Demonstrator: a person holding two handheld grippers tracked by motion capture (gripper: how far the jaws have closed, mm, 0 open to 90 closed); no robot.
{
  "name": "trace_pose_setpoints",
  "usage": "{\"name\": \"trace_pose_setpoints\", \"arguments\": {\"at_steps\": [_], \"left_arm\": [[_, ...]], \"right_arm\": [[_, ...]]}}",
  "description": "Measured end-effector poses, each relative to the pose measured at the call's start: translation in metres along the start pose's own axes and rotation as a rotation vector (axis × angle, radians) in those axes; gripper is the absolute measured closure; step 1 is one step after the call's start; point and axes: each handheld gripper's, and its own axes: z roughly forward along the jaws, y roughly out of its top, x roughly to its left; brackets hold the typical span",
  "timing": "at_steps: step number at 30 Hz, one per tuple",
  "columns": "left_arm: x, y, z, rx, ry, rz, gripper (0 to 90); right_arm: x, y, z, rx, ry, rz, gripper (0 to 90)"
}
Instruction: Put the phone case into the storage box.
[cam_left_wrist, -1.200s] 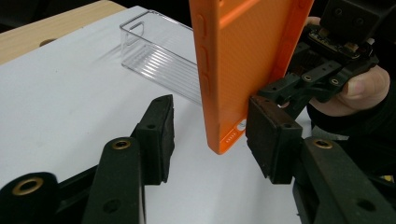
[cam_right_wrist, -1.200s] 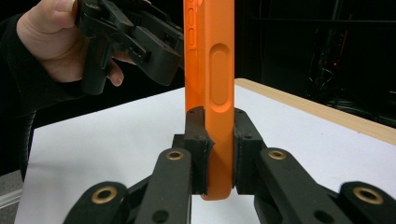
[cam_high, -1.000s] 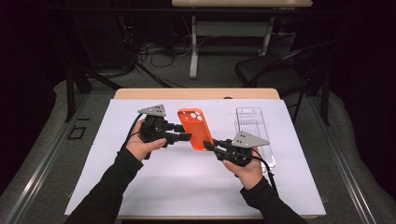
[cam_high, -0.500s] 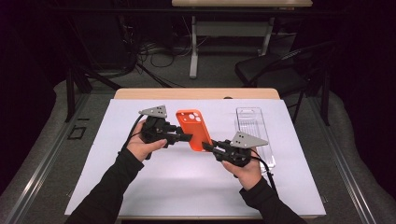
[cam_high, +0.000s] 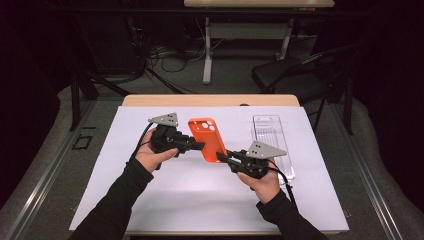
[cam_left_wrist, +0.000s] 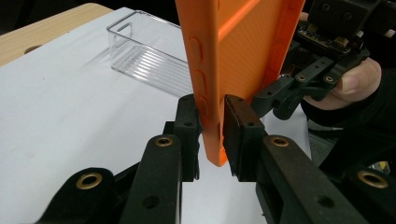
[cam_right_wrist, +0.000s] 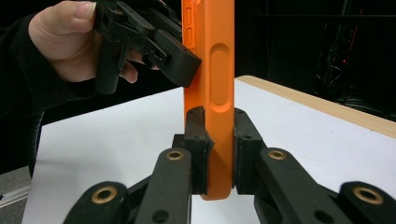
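An orange phone case (cam_high: 207, 140) is held above the white table sheet between both grippers. My left gripper (cam_high: 201, 146) is at its left edge. In the left gripper view its jaws have just been closing, and the pads (cam_left_wrist: 236, 123) press on the case's side edge (cam_left_wrist: 208, 93) by the buttons. My right gripper (cam_high: 220, 157) is shut on the case's lower right corner. In the right gripper view the pads (cam_right_wrist: 196, 135) clamp the case's edge (cam_right_wrist: 217, 70), with the left gripper (cam_right_wrist: 159, 51) above left.
A clear plastic tray (cam_high: 272, 145) lies on the white sheet (cam_high: 200, 200) just right of the right hand, and shows behind the case as the clear tray (cam_left_wrist: 149, 56). The wooden table edge (cam_high: 210, 100) runs along the far side, with chairs and cables beyond.
The left gripper's jaws look drawn in a little on the case's left edge. Both hands and the case stay where they were.
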Motion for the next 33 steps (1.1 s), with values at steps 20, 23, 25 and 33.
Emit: {"name": "trace_pose_setpoints", "arguments": {"at_steps": [20,23,25,33], "left_arm": [[0.0069,-0.002,-0.001,0.005,-0.046,0.042,80.3],[0.0076,-0.0023,-0.0005,0.003,-0.051,0.044,80.3],[0.0085,-0.0025,-0.0003,0.002,-0.055,0.049,80.4],[0.01,-0.0024,-0.0007,-0.008,-0.074,0.059,81.0]], "right_arm": [[0.0001,-0.0007,0.0004,0.012,-0.011,-0.018,80.4],[0.0004,-0.0008,0.0004,0.015,-0.013,-0.023,80.4],[0.0005,-0.0009,0.0004,0.015,-0.015,-0.025,80.4],[0.0006,-0.0008,0.0004,0.012,-0.018,-0.034,80.3]]}}
